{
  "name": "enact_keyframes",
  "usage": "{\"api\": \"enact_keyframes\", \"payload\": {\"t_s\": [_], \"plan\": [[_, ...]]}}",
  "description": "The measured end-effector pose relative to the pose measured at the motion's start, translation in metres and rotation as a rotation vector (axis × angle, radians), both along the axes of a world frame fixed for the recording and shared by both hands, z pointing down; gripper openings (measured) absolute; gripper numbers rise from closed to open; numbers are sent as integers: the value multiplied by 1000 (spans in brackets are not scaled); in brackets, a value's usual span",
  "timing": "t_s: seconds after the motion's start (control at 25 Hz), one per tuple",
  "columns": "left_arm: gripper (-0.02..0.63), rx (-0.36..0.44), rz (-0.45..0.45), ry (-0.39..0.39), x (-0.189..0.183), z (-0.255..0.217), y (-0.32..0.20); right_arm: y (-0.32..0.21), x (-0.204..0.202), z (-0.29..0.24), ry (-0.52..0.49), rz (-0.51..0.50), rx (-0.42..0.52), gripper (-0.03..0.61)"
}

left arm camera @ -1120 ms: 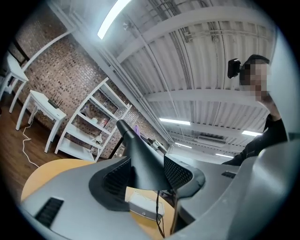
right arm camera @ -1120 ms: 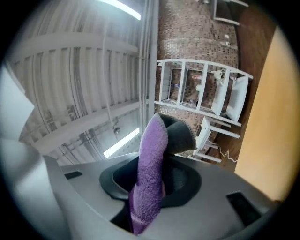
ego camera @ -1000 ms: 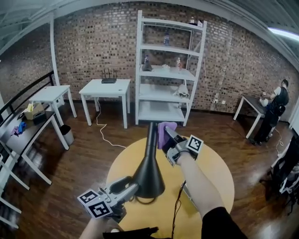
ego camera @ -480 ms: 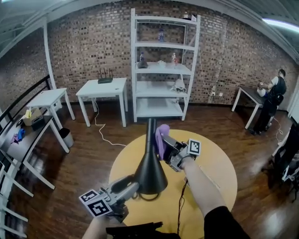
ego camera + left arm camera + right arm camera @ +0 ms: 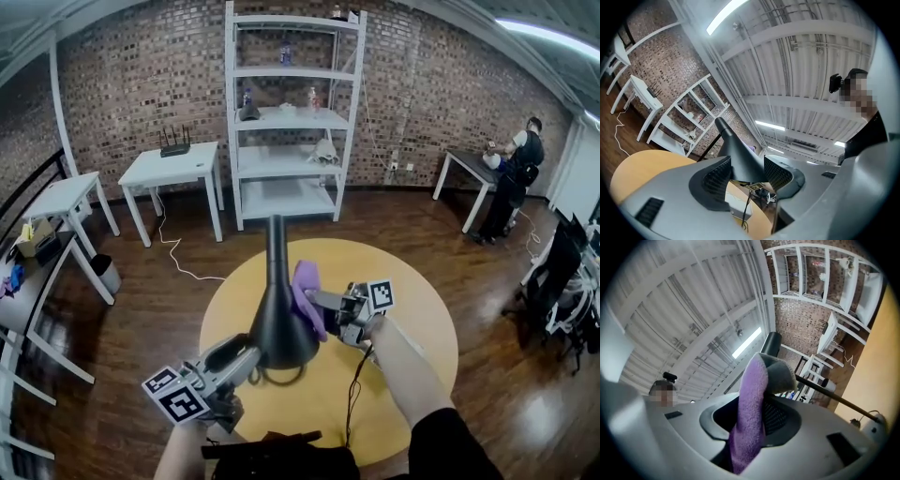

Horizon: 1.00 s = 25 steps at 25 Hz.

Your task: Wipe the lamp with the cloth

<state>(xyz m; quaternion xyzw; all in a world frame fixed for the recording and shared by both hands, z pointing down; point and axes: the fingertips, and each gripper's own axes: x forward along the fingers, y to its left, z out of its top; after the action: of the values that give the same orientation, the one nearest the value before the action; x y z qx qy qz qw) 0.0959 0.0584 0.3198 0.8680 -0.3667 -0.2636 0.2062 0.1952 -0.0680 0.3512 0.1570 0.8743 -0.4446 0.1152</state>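
**Cloth against the lamp's cone, both claws occupied**

In the head view we see the black lamp [image 5: 277, 319] at the middle of the frame, over the round yellow counter [image 5: 422, 328]. Its thin stem points toward the top of the frame. The left claw [image 5: 246, 354] comes in from the lower left and is clenched on the wide lower cone; in the left gripper view both pads sit against the cone's sides [image 5: 740, 157].

The right claw [image 5: 323, 302] reaches in from the right and pinches the purple cloth [image 5: 307, 298], which lies against the right flank of the cone, between that claw and the lamp. In the right gripper view the cloth [image 5: 750, 423] fills the gap between the jaws and blocks most of the lamp, so only the stem's dark tip [image 5: 771, 344] shows.

A black cord [image 5: 353, 398] trails over the counter toward the lower edge. Beyond, at the top of the frame, a white shelf rack [image 5: 289, 117] stands against the brick wall, with a white table [image 5: 178, 167] to its left and a person [image 5: 514, 183] at far right.
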Motion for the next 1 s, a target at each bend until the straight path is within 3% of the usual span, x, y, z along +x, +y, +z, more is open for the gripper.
{"api": "enact_keyframes", "payload": {"t_s": [0.4,0.8,0.88,1.0], "plan": [[204,5,7,34,1,3,-2,26,25,20,90,43,11,121],[204,3,-9,46,3,1,-1,72,59,36,-132,197,-87,120],[204,12,-17,25,4,-3,0,86,63,33,-138,213,-47,120],[204,10,-10,30,3,-3,0,108,59,19,-61,232,102,120]]}}
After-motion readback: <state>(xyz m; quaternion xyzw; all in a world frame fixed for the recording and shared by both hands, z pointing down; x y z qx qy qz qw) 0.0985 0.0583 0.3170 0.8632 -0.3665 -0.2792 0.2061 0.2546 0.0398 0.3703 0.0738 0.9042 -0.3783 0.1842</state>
